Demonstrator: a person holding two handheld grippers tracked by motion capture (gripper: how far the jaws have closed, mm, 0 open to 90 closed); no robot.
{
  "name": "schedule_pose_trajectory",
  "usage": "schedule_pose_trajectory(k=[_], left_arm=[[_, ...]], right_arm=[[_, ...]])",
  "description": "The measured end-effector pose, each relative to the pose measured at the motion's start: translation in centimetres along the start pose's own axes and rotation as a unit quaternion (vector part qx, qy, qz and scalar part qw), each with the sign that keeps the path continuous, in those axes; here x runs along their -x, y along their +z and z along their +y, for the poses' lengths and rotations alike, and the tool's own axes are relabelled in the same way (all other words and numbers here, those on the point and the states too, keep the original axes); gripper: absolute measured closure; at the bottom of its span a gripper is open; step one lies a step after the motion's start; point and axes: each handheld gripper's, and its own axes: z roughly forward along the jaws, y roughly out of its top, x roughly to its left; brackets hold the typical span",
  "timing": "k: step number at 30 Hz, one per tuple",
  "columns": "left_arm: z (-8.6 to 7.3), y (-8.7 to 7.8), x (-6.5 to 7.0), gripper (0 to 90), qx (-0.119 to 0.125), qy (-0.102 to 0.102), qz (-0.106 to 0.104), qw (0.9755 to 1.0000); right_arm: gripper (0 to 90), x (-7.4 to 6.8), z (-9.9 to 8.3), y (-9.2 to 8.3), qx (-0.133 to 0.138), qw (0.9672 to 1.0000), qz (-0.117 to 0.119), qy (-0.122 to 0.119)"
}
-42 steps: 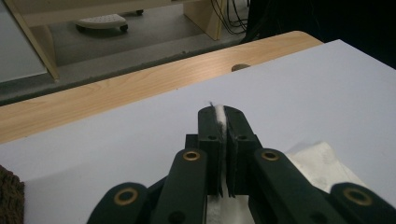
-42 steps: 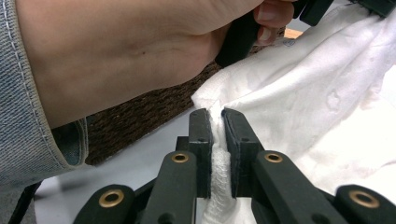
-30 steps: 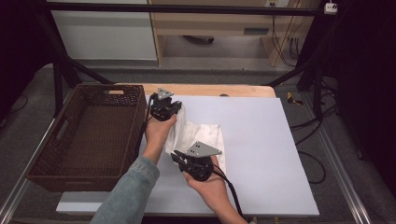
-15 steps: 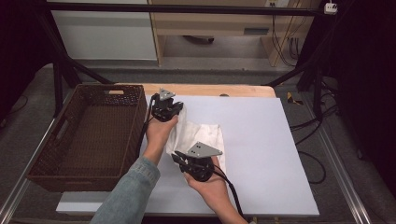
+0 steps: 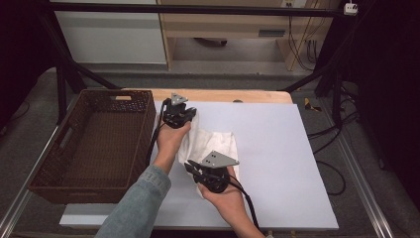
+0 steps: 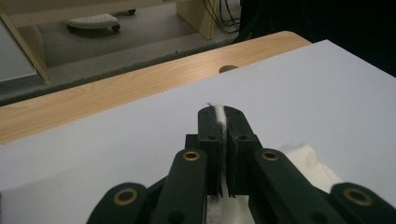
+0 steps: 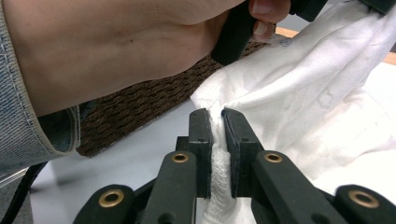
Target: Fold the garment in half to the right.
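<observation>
A white cloth (image 5: 215, 144) lies crumpled on the white table top (image 5: 277, 148), stretched between my two grippers. My left gripper (image 5: 184, 115) holds its far end near the table's back, and a thin white fold is pinched between the shut jaws of the left gripper (image 6: 220, 116). My right gripper (image 5: 195, 169) holds the near end close to the front edge. Bunched white cloth (image 7: 299, 93) is clamped in the right gripper (image 7: 215, 116), with the other hand's wrist (image 7: 116, 46) just above it.
A dark brown wicker basket (image 5: 64, 151) stands at the table's left, right beside the left forearm. A strip of bare wood (image 5: 237, 95) runs along the back edge. The right half of the white top is open room.
</observation>
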Motion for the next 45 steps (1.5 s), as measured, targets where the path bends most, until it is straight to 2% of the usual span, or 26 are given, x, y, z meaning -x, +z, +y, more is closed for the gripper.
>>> schedule_pose_trajectory(k=[5,11,16,28,45], left_arm=[[0.1,0.2,0.4,86.8,-0.002,0.001,-0.003,1.0],[0.0,0.6,1.3,86.7,-0.006,0.01,-0.007,0.9999],[-0.1,1.0,1.8,86.7,-0.005,0.009,-0.011,0.9999],[-0.4,1.7,2.7,86.7,-0.009,0.013,-0.018,0.9997],[-1.1,3.7,4.4,86.6,-0.013,0.004,-0.034,0.9993]], right_arm=[[82.8,0.2,-0.2,-0.3,0.001,1.0,-0.003,-0.001],[82.8,0.4,-0.8,-0.8,-0.003,1.0,-0.005,0.001],[82.8,0.8,-1.4,-1.3,-0.003,0.9999,-0.012,0.0],[82.7,1.7,-2.3,-2.6,-0.008,0.9996,-0.023,0.012],[82.5,2.9,-3.5,-4.5,-0.024,0.9989,-0.041,0.008]])
